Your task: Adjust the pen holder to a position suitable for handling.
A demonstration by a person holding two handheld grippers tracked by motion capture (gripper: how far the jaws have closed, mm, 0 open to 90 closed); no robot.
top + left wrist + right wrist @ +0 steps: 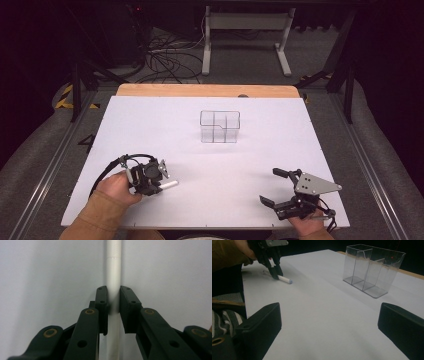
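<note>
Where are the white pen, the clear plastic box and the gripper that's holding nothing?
white pen (113,272): left gripper view, on its barrel beyond the jaws.
clear plastic box (220,127): high view, on its front wall.
right gripper (274,187): high view, midway between its open fingertips.

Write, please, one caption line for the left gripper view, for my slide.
Left gripper closed on a white cylindrical stick, over the white table surface.

Beyond the white table (150,115), a white desk frame (246,37) and tangled cables (167,60) occupy seemingly grey, dim floor.
</note>
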